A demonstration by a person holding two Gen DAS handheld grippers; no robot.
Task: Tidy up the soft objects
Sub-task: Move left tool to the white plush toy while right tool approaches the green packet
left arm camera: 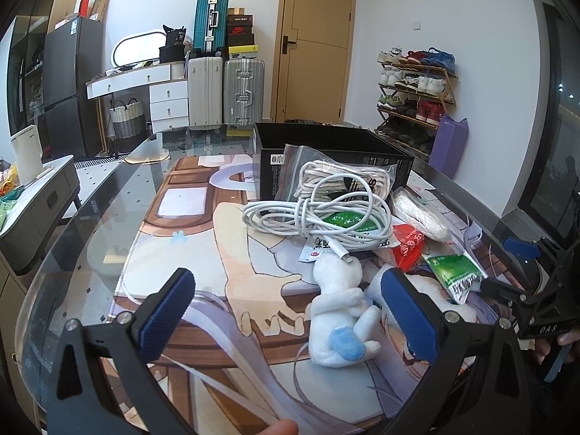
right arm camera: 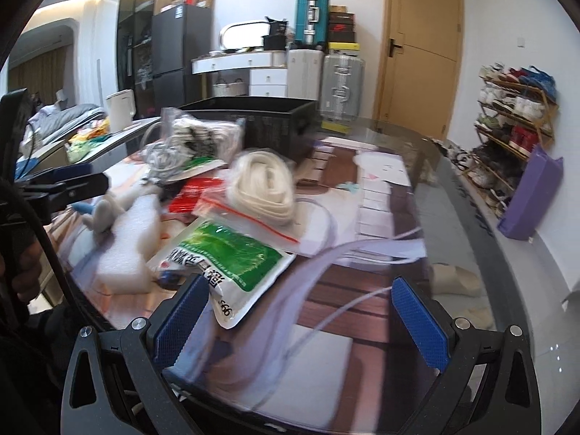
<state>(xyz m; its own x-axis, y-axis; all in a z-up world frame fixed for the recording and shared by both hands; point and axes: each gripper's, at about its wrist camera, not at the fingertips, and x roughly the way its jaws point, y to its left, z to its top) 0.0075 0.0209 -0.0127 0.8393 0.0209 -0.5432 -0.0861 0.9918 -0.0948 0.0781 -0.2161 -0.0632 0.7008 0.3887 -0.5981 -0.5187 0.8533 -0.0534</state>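
Both grippers on my rig are spread apart, gripping nothing. Left gripper (left arm camera: 290,311) frames the white plush toy with a blue tail (left arm camera: 342,311) lower centre. Right gripper (right arm camera: 301,315): left pad touches the green-and-white sachet (right arm camera: 232,264). Behind, mid-frame: coiled white charging cable (left arm camera: 319,217), then the open black box (left arm camera: 333,152).

Left gripper (left arm camera: 286,317): we hold its blue-padded black jaws wide apart.
Right gripper (right arm camera: 301,320): ours likewise gapes, gripping nothing.
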